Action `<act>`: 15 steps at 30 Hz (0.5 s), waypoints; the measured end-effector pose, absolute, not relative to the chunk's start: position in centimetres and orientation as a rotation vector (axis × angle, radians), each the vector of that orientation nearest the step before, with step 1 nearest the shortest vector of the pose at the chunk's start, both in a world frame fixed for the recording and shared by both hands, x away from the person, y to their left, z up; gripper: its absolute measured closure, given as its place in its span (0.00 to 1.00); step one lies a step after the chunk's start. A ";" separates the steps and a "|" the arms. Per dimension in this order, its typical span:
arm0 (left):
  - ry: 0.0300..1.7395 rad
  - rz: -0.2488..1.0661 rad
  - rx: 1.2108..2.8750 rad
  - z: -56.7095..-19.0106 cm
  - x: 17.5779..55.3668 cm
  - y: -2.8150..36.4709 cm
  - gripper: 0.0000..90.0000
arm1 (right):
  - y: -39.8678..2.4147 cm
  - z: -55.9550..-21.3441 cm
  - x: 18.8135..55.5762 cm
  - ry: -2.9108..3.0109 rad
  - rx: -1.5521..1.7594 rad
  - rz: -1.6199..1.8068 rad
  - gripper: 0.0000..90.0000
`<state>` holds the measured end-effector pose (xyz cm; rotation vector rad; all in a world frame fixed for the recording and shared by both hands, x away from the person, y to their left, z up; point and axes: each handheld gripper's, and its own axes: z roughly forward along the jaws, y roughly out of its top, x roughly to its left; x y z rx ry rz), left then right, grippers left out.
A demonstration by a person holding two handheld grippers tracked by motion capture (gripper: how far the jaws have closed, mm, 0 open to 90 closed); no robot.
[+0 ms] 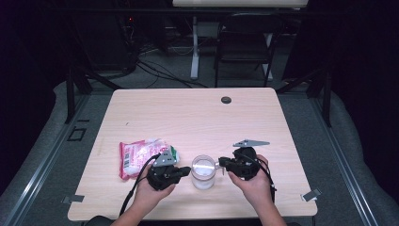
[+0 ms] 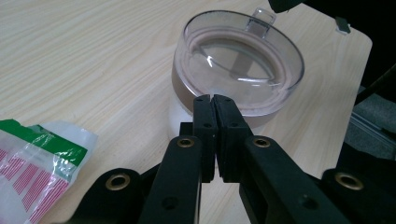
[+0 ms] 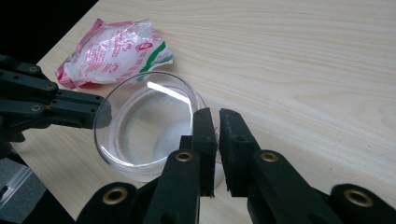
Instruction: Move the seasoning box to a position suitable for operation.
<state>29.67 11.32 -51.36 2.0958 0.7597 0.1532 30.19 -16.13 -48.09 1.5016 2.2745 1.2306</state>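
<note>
Grippers flank a clear lidded jar near the tabletop's front edge. The left gripper, jaws pressed together and gripping nothing, noses against the jar's side below the lid, apparently to brace it. The right gripper seems to pinch the lid's small tab between nearly closed jaws. A pink-and-white bag lies toward the front left corner.

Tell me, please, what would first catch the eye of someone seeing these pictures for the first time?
A clear lidded jar near the front edge of the pale wooden table, with the left tongs and the right tongs meeting it from either side. In the left gripper view the jaws press together at the jar's lid; in the right gripper view they stand slightly apart at its rim. A pink, white and green plastic packet lies to the jar's left.
</note>
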 end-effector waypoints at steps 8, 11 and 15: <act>0.749 0.095 2.108 -51.7 29.8 11.4 1.00 | -16.2 -48.5 30.4 2.273 1.506 1.238 0.95; 0.744 0.091 2.139 -52.1 29.8 11.2 1.00 | -16.2 -48.5 30.4 2.277 1.498 1.238 0.95; 0.736 0.110 2.138 -52.0 29.7 11.2 1.00 | -16.2 -48.5 30.3 2.275 1.499 1.232 0.95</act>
